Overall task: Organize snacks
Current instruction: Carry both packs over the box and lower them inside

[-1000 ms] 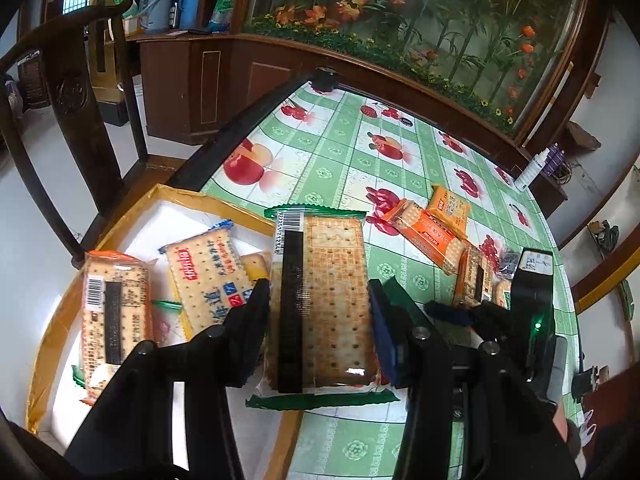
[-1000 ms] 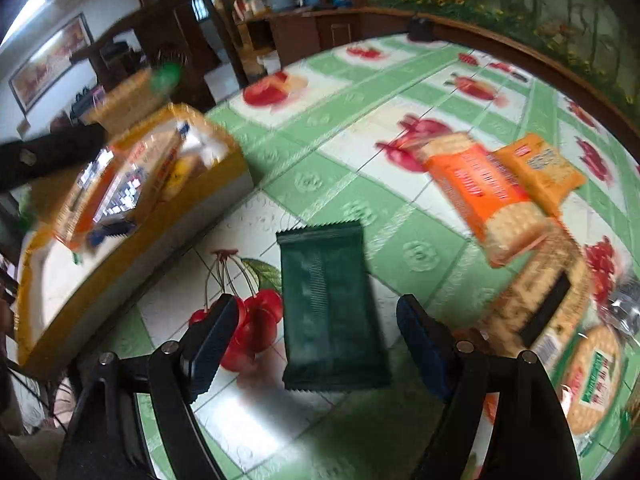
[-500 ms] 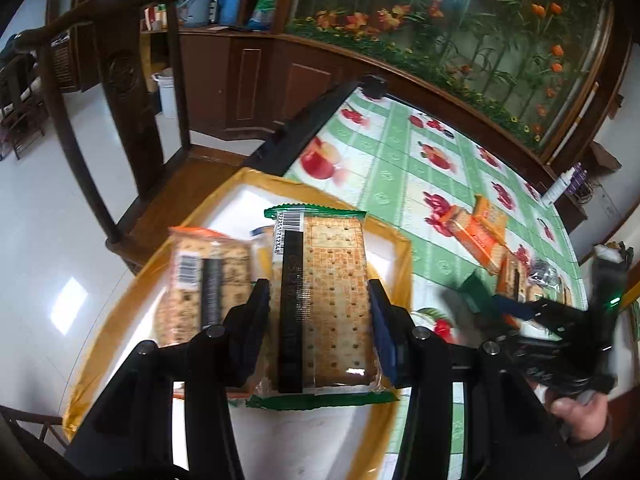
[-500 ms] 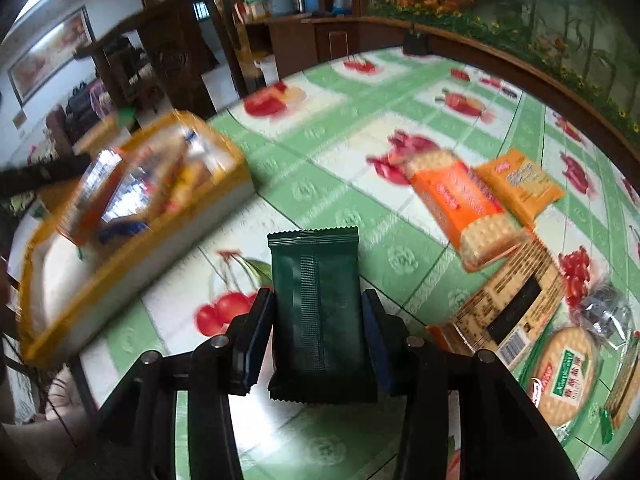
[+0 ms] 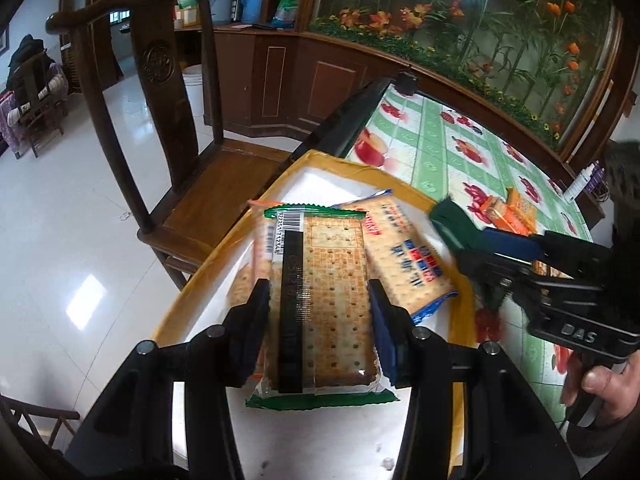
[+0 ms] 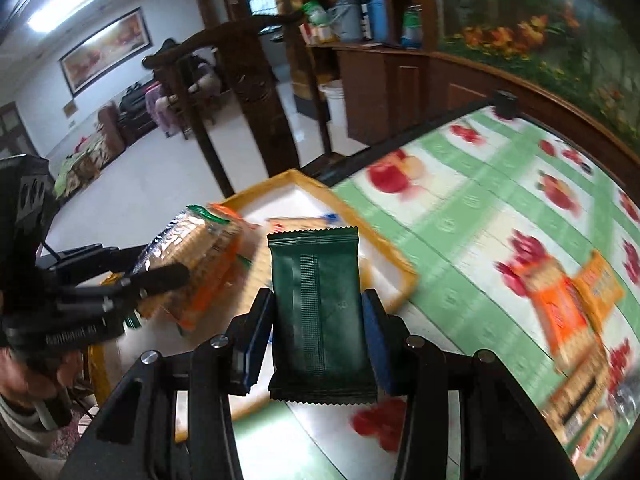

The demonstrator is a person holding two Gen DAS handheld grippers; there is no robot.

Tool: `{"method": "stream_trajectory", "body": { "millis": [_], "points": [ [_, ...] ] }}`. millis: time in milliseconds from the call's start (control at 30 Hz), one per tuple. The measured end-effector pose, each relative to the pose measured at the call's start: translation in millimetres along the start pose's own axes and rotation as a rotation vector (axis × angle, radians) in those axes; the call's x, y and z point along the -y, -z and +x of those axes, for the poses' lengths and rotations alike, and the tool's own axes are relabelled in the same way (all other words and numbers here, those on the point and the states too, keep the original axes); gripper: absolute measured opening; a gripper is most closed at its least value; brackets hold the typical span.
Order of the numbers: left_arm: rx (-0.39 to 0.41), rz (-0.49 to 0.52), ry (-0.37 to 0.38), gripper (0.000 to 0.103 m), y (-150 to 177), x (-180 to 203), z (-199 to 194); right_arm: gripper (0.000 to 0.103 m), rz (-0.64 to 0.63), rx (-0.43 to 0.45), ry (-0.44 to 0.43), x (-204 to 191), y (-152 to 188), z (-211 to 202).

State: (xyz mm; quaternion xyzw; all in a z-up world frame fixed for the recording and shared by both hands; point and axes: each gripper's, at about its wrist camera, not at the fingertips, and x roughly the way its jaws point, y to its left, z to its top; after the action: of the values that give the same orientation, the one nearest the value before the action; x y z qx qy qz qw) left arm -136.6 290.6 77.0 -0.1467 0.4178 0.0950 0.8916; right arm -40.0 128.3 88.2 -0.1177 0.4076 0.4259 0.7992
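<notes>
tablecloth: green checks, red fruit | packet: dark green, possibly plain

Left gripper clamps a cracker pack above the tray.

The far white floor of the yellow-rimmed cardboard tray lies bare. Nearer, a blue-printed cracker packet and an orange-edged cracker packet crowd it. A dark carved wooden chair flanks the tray's left side.

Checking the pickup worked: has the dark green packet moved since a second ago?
Yes. The dark green packet has left the cherry-print tablecloth and, clamped in the right gripper, now hangs at the yellow-rimmed tray.
</notes>
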Motion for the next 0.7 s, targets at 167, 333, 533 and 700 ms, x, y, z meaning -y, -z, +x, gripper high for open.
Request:
{"method": "stream_trajectory", "body": {
  "millis": [167,333,533,700],
  "points": [
    [-0.017,-0.009,-0.017,0.05,4,-10,9,0.044,-0.011,-0.033,-0.009,-14,-7,25],
    [-0.02,0.02,-0.029,0.05,4,-7,11,0.046,-0.018,-0.062,0.008,-23,-6,36],
    [-0.039,0.006,-0.016,0.07,0,-9,14,0.063,0.012,-0.039,0.012,-22,-3,26],
    [0.001,0.007,-0.03,0.078,-2,-7,4,0.067,0.039,0.007,0.01,-13,5,1]
  ]
}}
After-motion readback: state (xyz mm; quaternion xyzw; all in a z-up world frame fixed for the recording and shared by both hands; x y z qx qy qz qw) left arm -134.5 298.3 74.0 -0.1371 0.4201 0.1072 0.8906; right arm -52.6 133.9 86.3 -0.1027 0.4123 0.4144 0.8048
